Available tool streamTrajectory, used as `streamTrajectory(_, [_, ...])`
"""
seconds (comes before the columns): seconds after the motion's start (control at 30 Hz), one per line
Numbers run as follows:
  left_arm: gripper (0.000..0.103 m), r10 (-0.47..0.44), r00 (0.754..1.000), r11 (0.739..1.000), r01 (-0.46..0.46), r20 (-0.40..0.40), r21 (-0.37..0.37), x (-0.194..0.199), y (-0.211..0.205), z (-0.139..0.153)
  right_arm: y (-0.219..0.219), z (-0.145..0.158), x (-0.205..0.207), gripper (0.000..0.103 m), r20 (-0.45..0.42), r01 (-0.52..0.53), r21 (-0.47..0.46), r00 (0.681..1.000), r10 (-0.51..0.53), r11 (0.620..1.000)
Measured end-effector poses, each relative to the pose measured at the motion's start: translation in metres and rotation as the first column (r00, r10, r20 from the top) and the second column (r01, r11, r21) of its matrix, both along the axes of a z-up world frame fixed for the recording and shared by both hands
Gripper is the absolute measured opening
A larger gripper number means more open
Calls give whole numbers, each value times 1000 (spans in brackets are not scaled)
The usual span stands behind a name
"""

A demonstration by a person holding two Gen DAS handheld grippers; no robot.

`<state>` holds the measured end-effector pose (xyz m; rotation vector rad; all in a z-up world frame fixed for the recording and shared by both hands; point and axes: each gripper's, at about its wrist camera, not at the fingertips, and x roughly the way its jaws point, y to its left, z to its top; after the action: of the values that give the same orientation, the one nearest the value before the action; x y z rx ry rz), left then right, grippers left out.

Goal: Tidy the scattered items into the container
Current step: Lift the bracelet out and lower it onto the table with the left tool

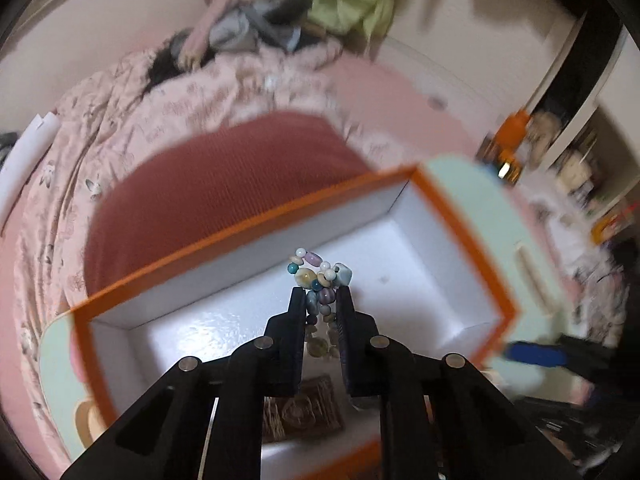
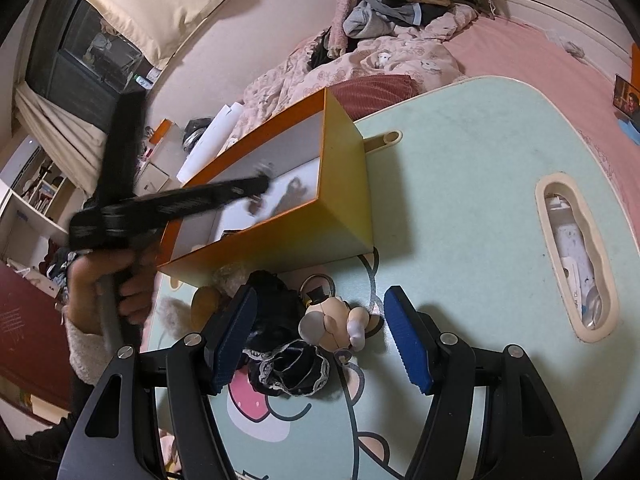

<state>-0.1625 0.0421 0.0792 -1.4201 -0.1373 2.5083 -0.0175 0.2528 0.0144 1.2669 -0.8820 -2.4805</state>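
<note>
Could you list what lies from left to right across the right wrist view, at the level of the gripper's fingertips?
Person's hand → black lace fabric → small doll figure → slot in the green table.

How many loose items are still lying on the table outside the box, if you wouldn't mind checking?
2 that I can make out: a black lace-trimmed cloth piece and a small doll keychain, both between the open right gripper fingers, beside the box. Others may be hidden.

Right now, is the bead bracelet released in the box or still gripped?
Still gripped: the left gripper pinches the bead bracelet, which dangles above the box floor.
</note>
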Motion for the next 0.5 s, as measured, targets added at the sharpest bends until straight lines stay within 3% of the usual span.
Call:
streamTrajectory(0.13, [14, 21, 992, 995, -9, -121, 95, 47, -25, 44, 0, 0, 0, 66, 0, -1, 0, 1000, 1, 1000])
streamTrajectory(0.23, [14, 42, 987, 992, -23, -154, 122, 87, -42, 55, 0, 0, 0, 66, -5, 0, 2, 1000, 0, 1000])
streamTrajectory(0.37, [14, 81, 989, 991, -66, -123, 114, 133, -59, 37, 0, 0, -1, 66, -6, 1, 2, 1000, -1, 1000])
streamTrajectory(0.5, [14, 109, 994, 988, -104, -33, 113, 165, -65, -1, -4, 1, -2, 66, -7, -10, 12, 1000, 10, 1000])
